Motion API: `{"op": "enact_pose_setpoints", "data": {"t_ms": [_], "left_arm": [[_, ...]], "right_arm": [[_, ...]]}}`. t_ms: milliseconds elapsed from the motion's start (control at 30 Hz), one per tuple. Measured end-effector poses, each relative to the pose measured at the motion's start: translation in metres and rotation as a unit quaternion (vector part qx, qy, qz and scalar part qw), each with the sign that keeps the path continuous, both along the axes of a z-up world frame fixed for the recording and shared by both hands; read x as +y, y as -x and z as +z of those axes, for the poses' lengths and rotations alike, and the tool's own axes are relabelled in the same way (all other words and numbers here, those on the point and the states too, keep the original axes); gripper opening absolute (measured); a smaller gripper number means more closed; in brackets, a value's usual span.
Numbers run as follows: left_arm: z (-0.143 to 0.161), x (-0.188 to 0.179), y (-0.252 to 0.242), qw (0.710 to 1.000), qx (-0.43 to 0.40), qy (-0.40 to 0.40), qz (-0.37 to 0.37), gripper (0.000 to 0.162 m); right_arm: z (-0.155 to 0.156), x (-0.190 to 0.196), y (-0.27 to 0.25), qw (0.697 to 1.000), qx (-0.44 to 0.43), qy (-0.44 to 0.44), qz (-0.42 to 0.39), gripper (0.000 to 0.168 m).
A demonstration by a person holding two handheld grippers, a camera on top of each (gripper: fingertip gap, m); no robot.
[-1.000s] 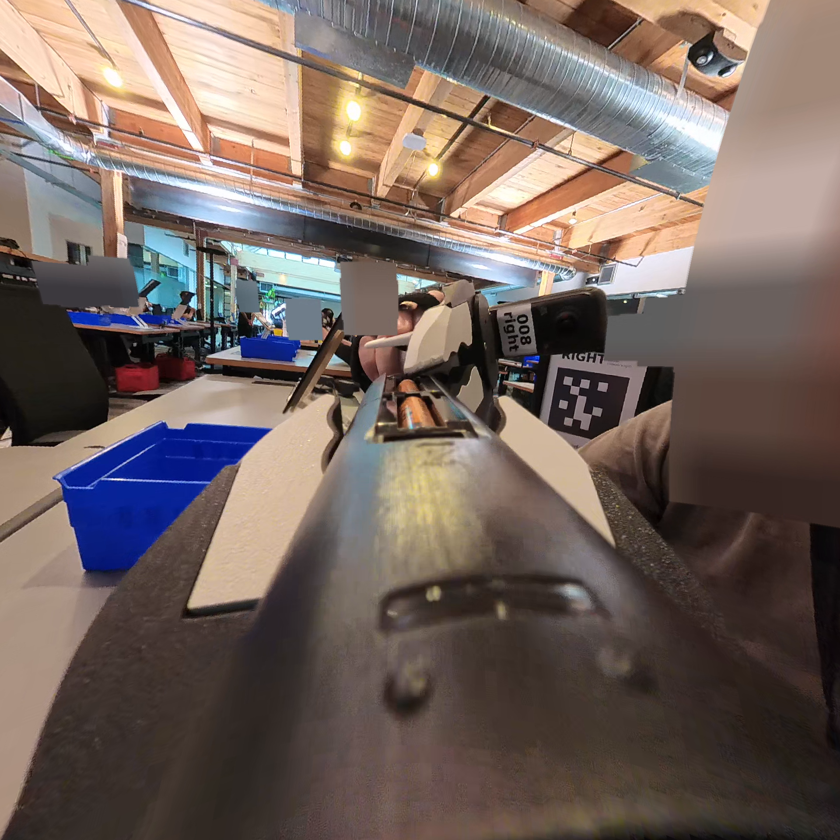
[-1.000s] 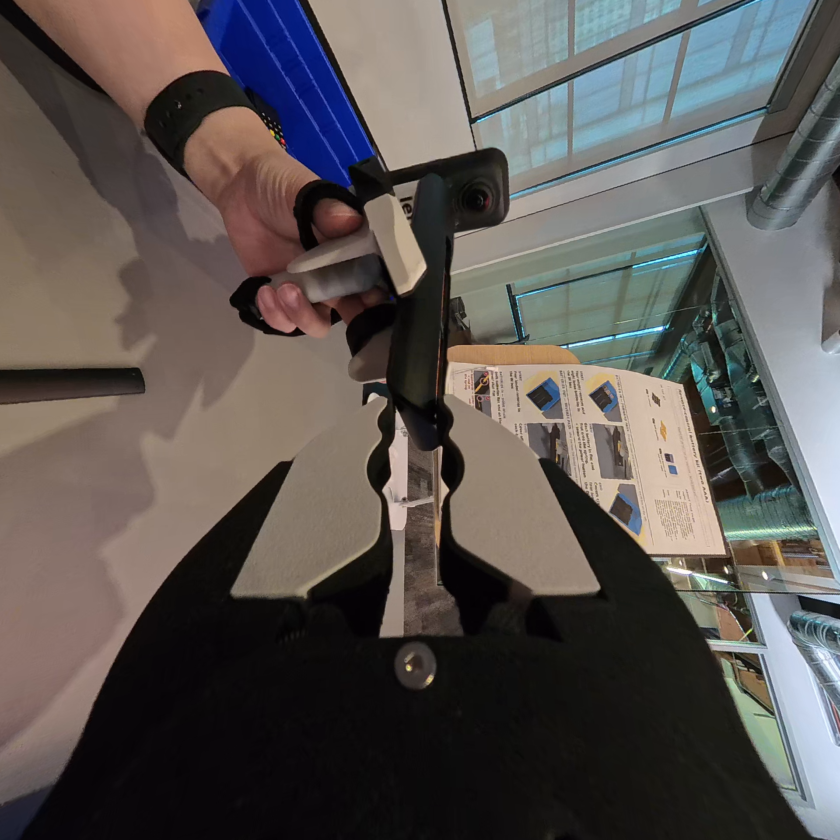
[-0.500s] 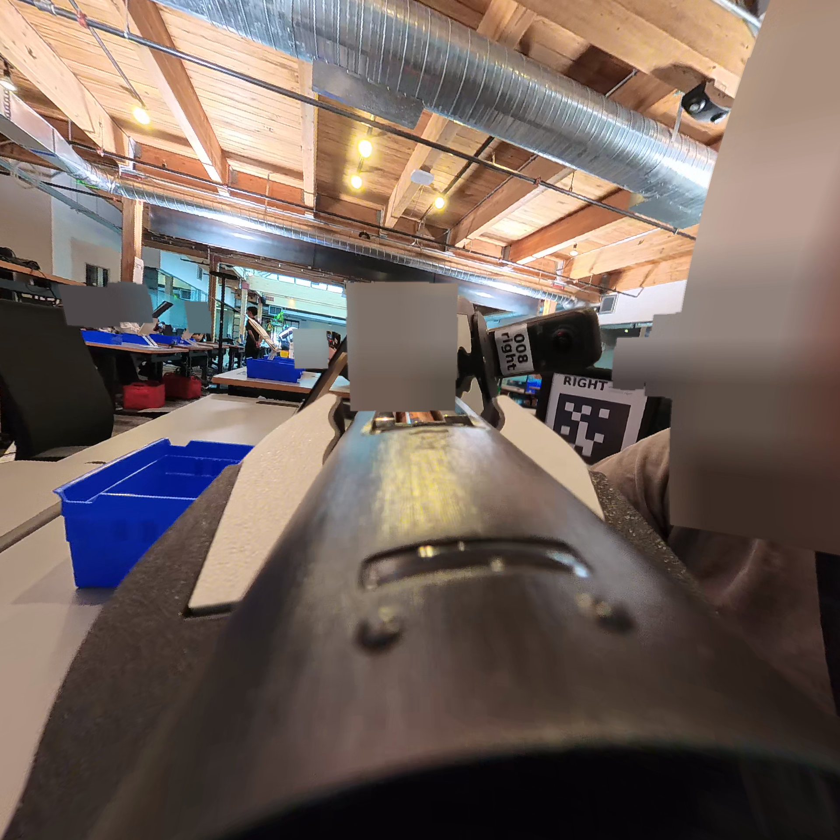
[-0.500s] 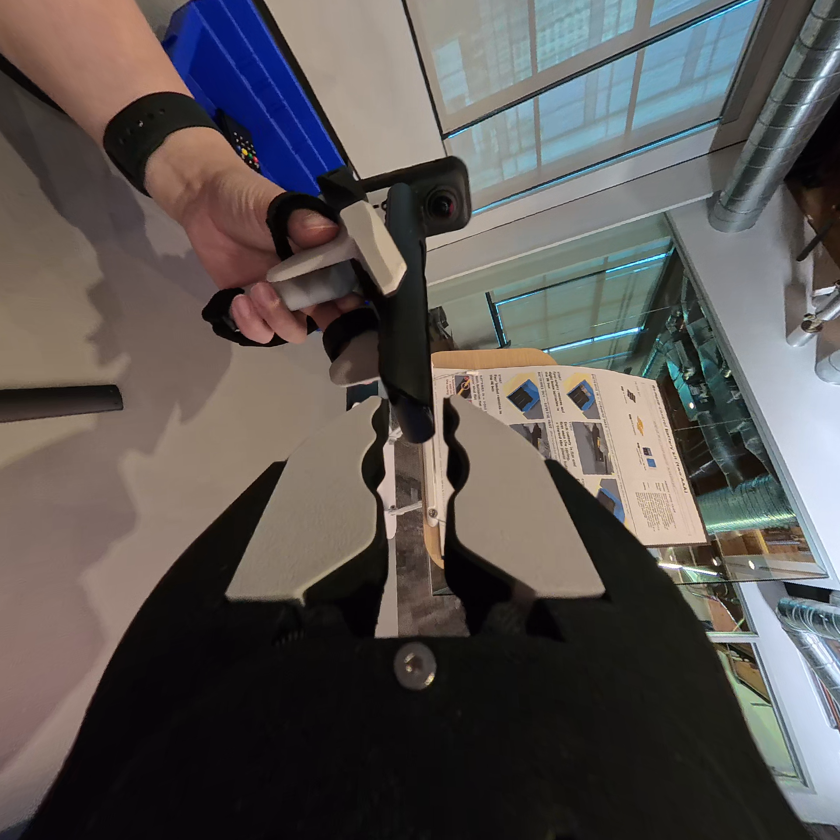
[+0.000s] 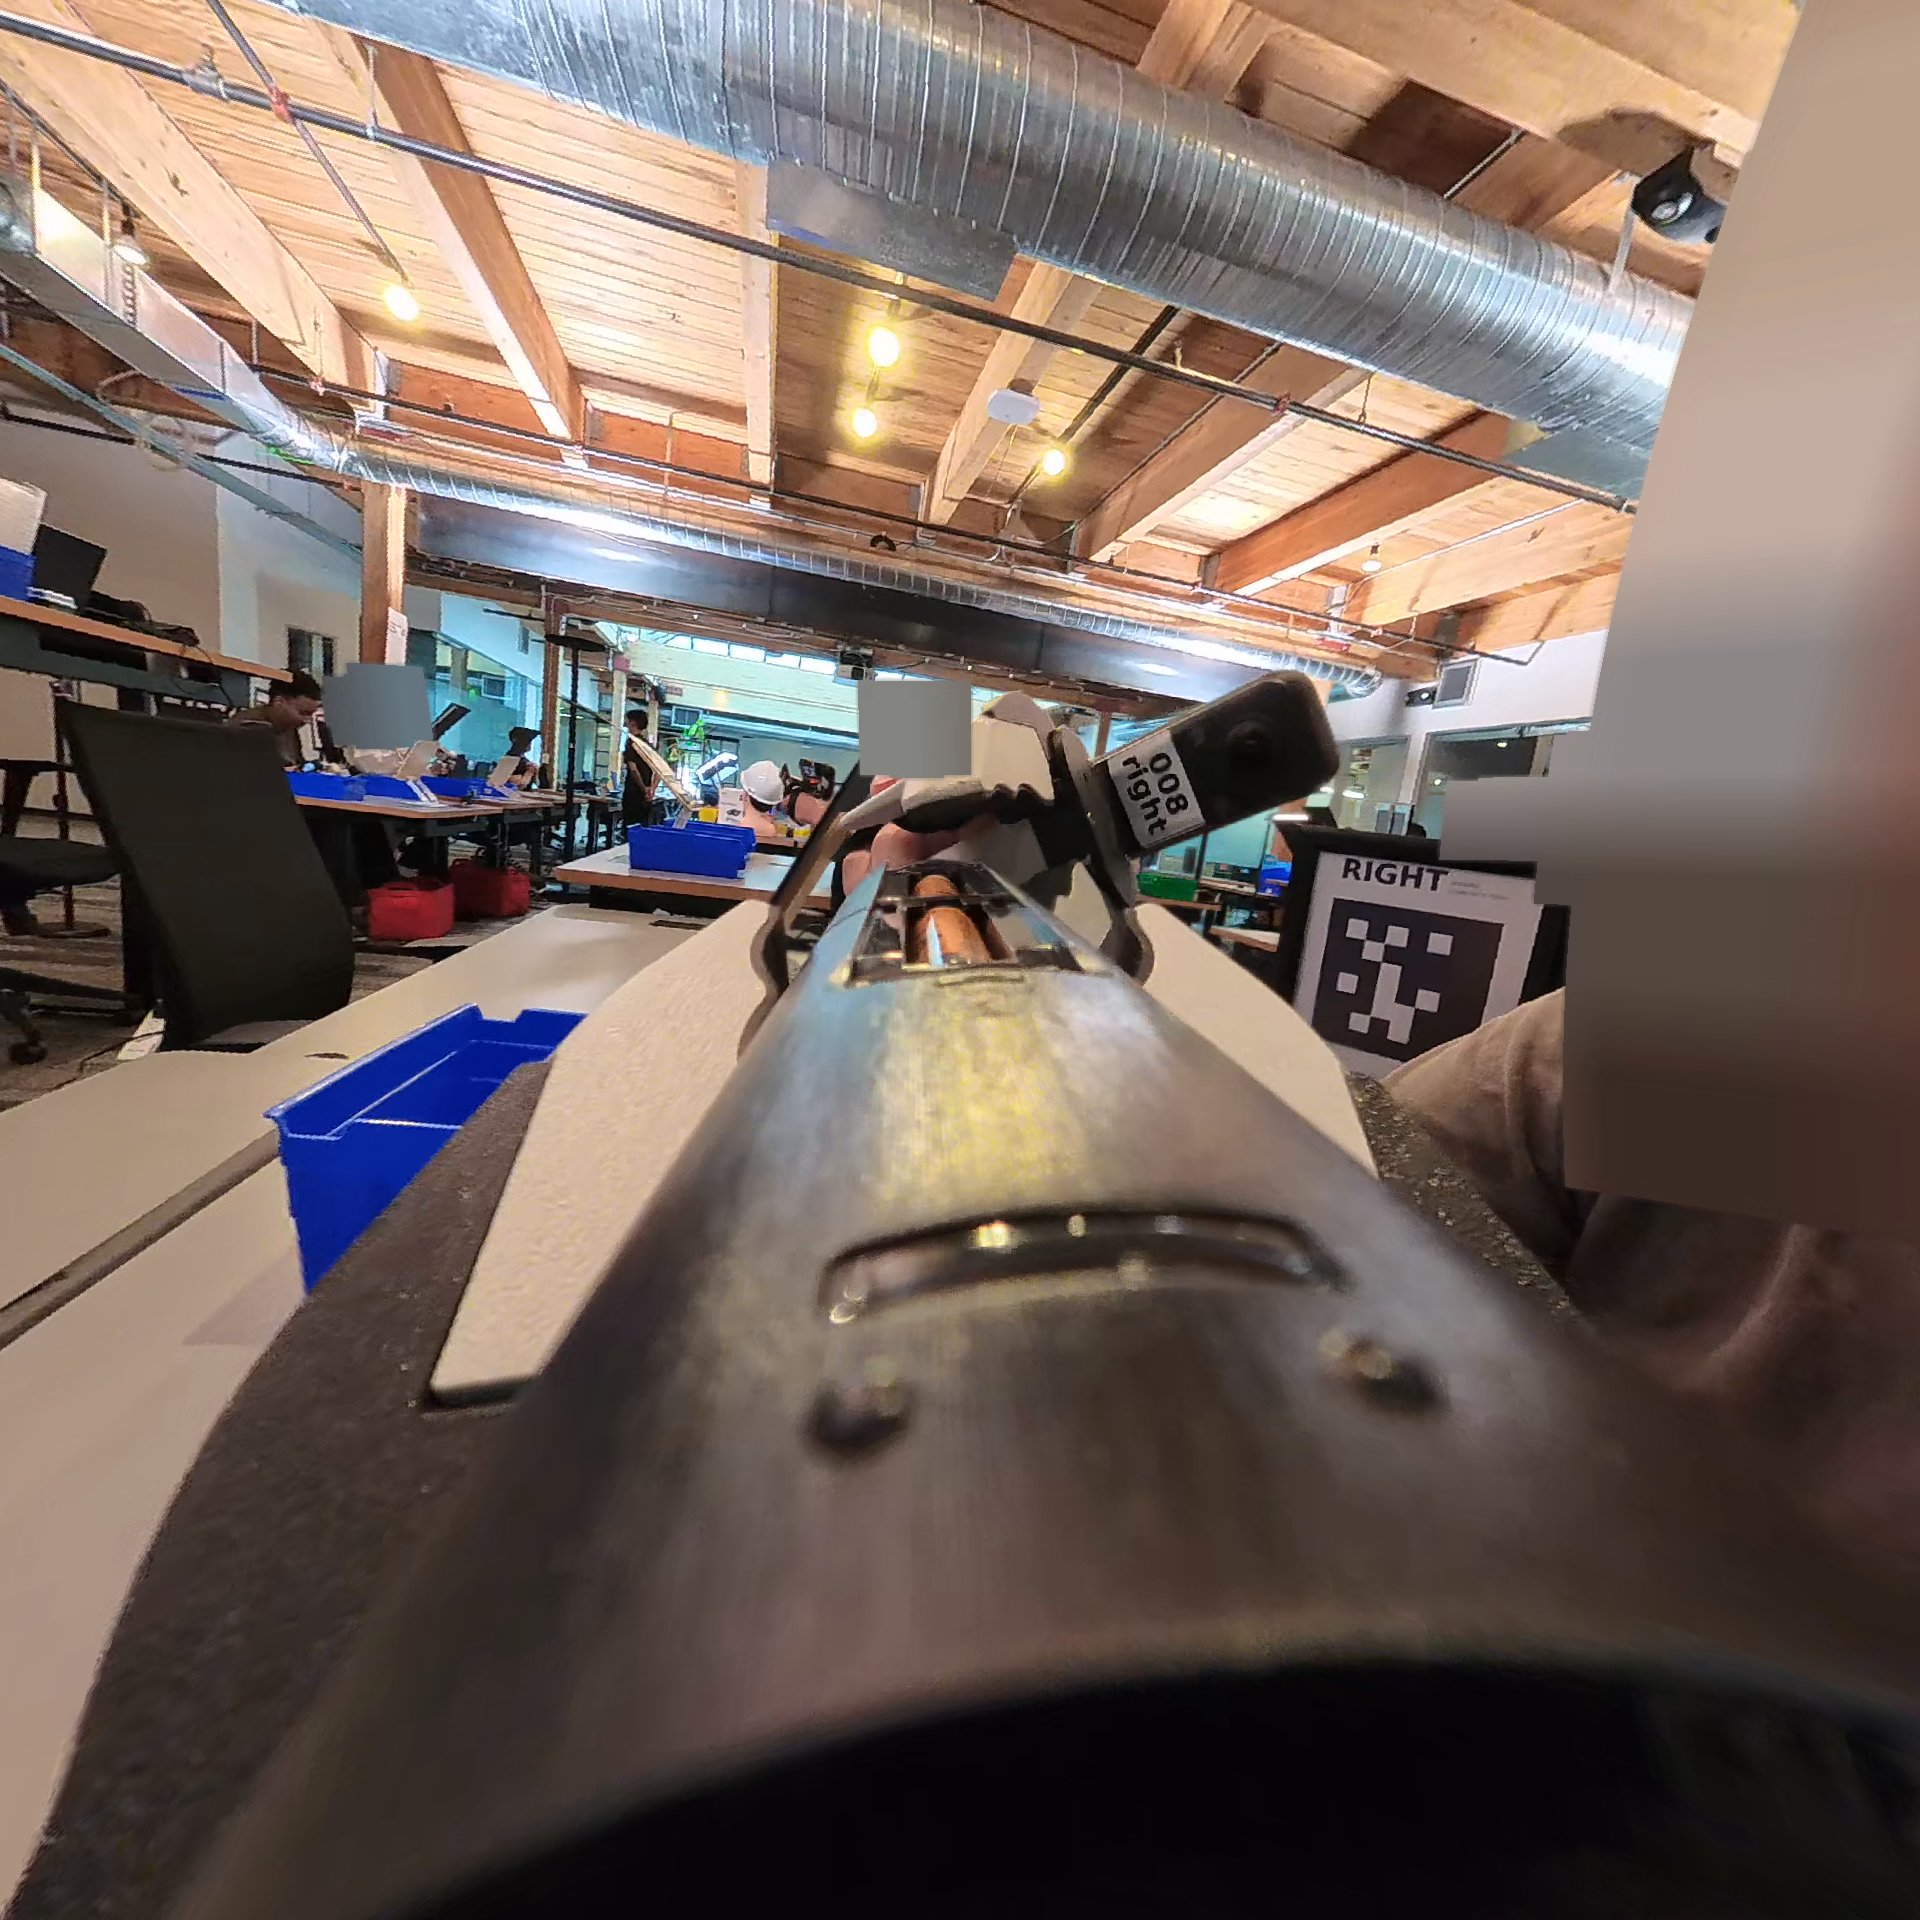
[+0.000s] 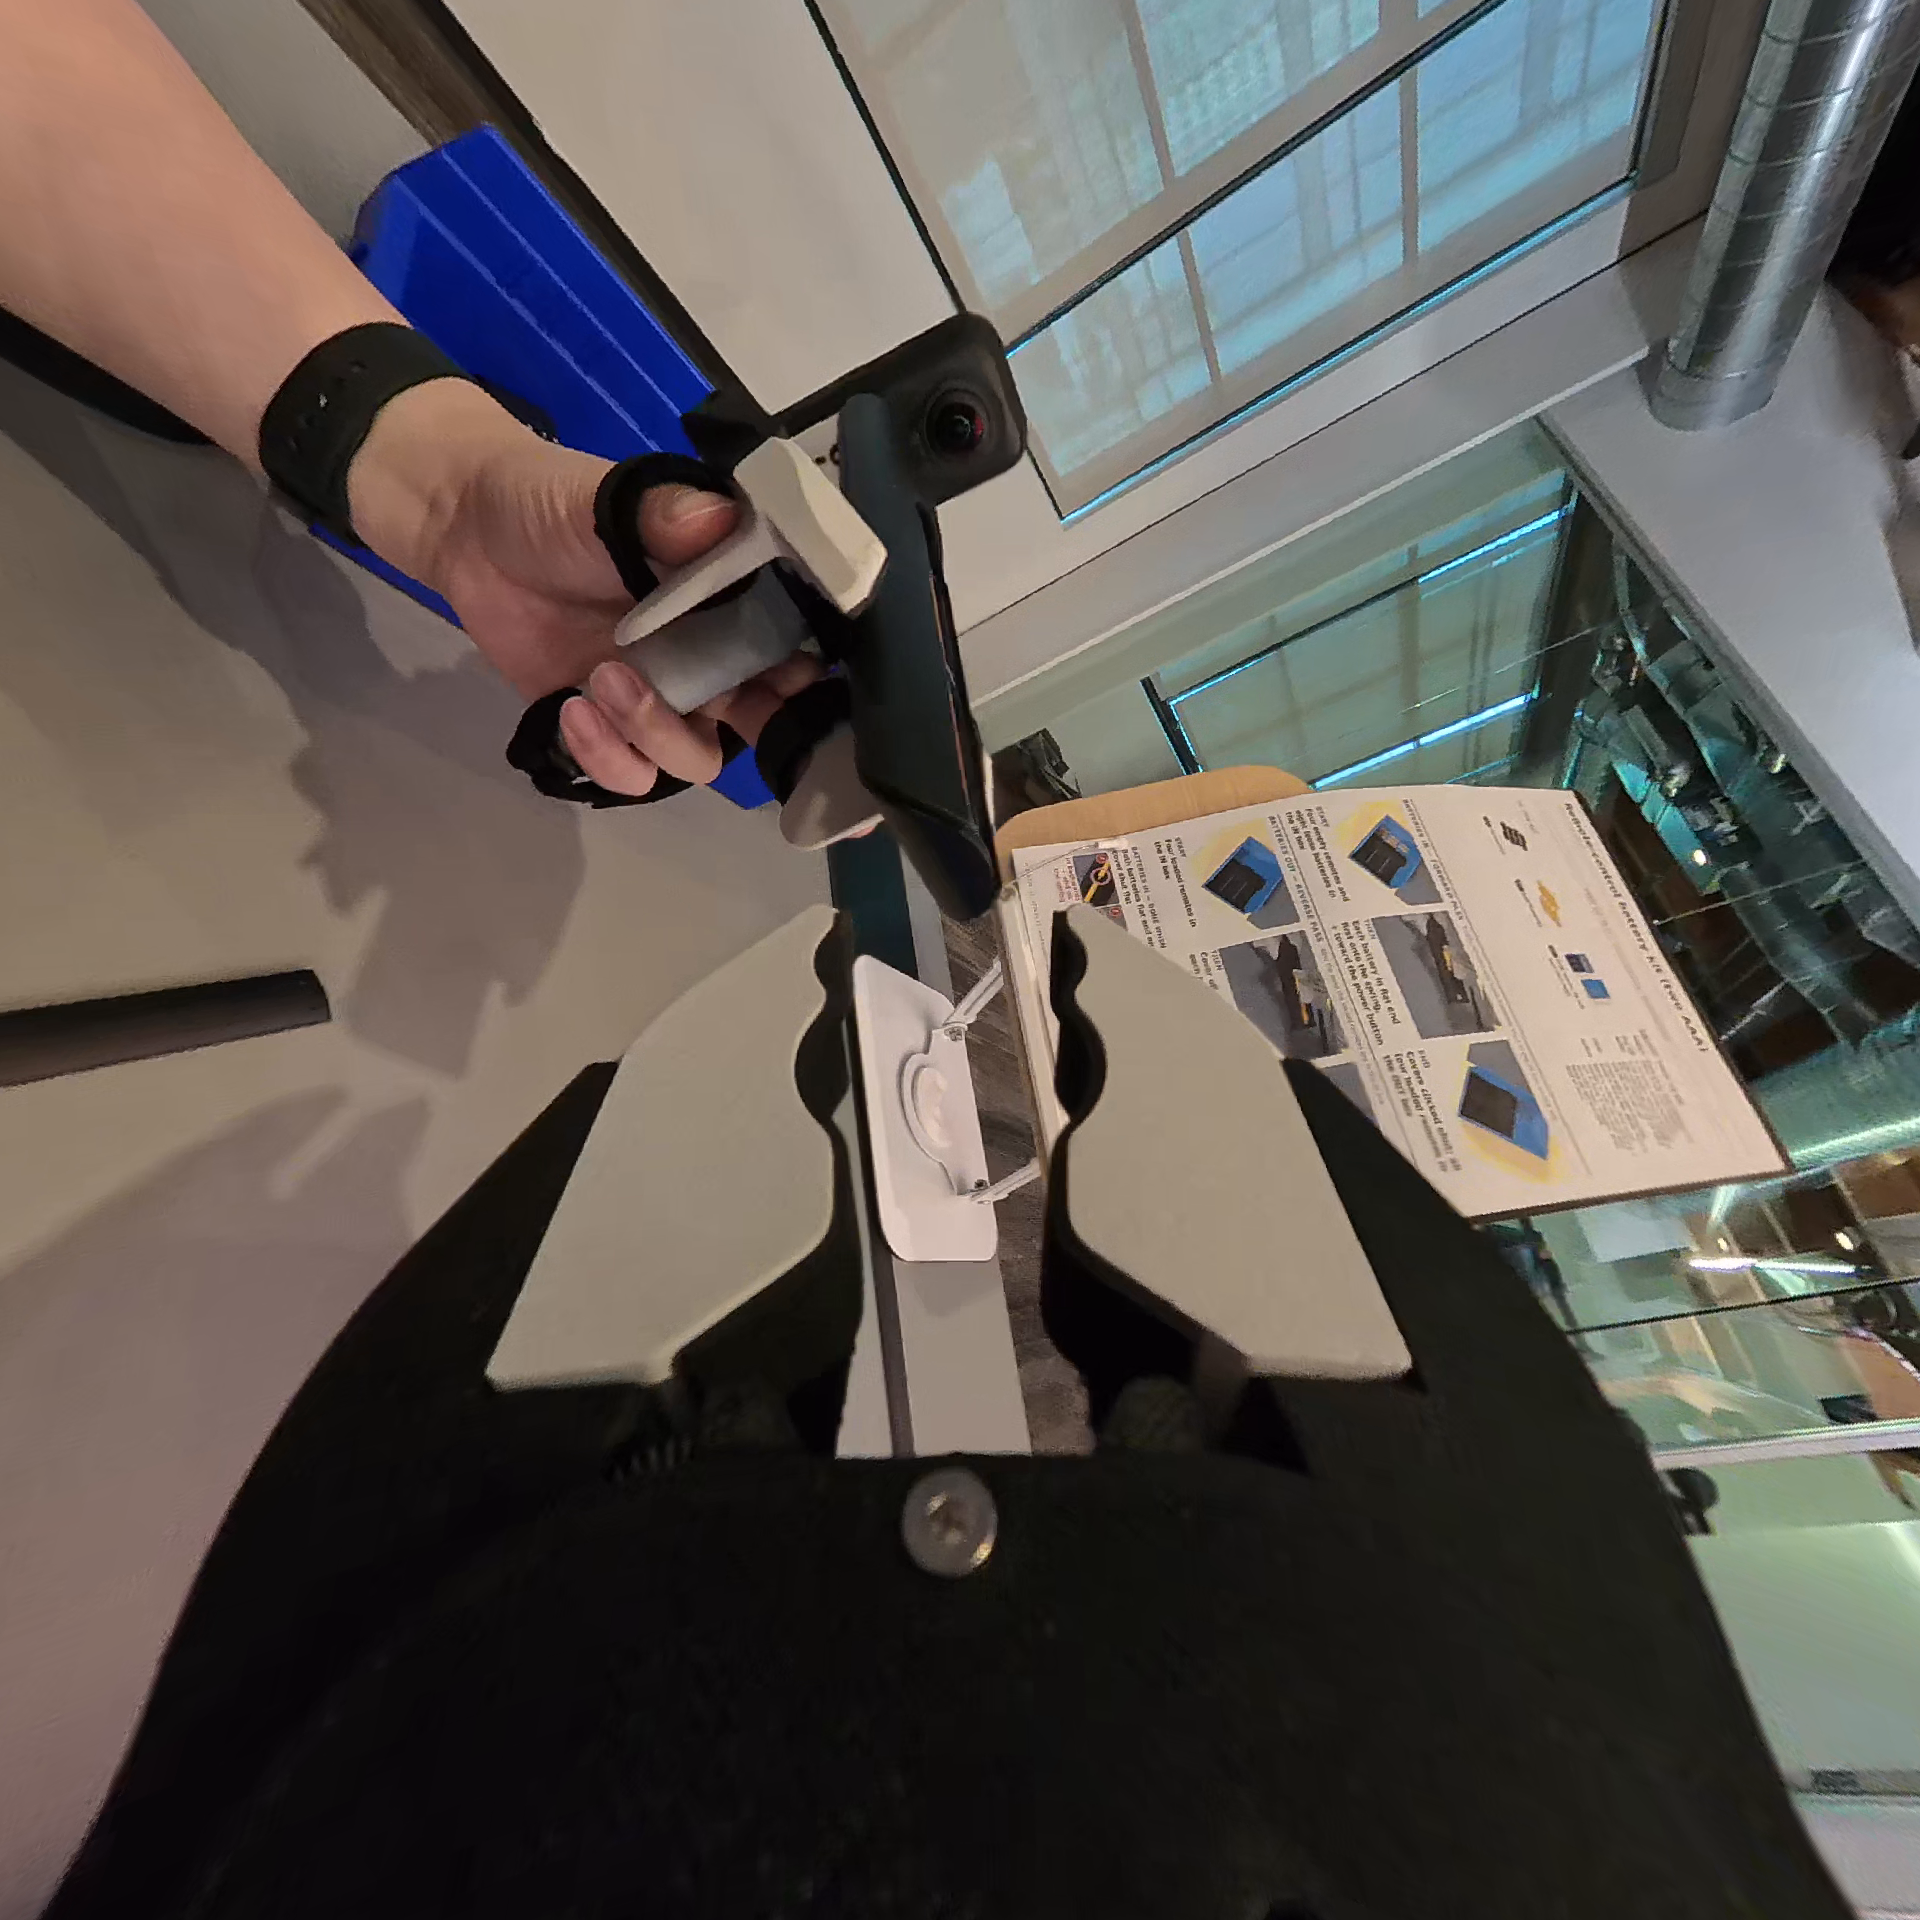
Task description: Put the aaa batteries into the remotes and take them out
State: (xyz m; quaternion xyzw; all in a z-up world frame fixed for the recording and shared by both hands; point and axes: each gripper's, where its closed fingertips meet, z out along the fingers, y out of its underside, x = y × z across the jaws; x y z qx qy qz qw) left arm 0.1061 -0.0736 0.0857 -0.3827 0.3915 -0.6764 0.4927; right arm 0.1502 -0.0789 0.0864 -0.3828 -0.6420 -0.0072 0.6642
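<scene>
My left gripper (image 5: 951, 940) is shut on a black remote (image 5: 987, 1195), held lengthwise with its back up. The battery compartment at the far end is open and a copper-coloured battery (image 5: 943, 928) lies in it. In the right wrist view the same remote (image 6: 914, 675) hangs tip-down from the left gripper (image 6: 821, 623), held by a hand with a black wristband. My right gripper (image 6: 940, 925) is open and empty, with its fingertips just short of the remote's tip. It also shows in the left wrist view (image 5: 1023, 821), beyond the remote's end.
A blue bin (image 5: 416, 1101) stands on the grey table (image 6: 208, 831) to the left; it shows too in the right wrist view (image 6: 520, 291). A black bar (image 6: 156, 1023), a white stand base (image 6: 925, 1112) and an instruction sheet (image 6: 1403, 987) lie nearby. A marker sign (image 5: 1413, 966) stands at right.
My right gripper's jaws were nearly closed around the remote's tip; they have opened wide and drawn back. The left gripper tilted, so the battery shows again.
</scene>
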Motion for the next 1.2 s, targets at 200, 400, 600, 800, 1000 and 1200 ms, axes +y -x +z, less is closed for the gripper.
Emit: {"op": "enact_pose_setpoints", "data": {"t_ms": [200, 400, 600, 800, 1000, 1200], "left_arm": [[0.000, -0.001, 0.000, 1.000, 0.002, -0.002, -0.002, 0.061], [0.003, -0.001, 0.002, 1.000, -0.003, -0.003, -0.002, 0.061], [0.009, 0.004, 0.011, 1.000, -0.011, -0.003, 0.008, 0.061], [0.012, 0.009, 0.018, 1.000, -0.016, -0.004, 0.018, 0.061], [0.014, 0.021, 0.027, 0.999, -0.018, -0.002, 0.036, 0.059], [0.018, 0.020, 0.030, 0.999, -0.014, -0.016, 0.043, 0.060]], "right_arm": [[-0.002, 0.004, -0.002, 1.000, 0.006, 0.017, 0.002, 0.038], [-0.005, 0.003, -0.003, 1.000, 0.004, 0.028, 0.007, 0.038], [-0.010, 0.002, -0.001, 0.995, 0.010, 0.092, 0.019, 0.037], [-0.016, -0.003, 0.001, 0.990, 0.016, 0.141, 0.026, 0.037], [-0.065, 0.001, -0.002, 0.943, 0.070, 0.318, -0.074, 0.037], [-0.158, -0.040, 0.007, 0.839, 0.079, 0.510, -0.174, 0.040]]}}
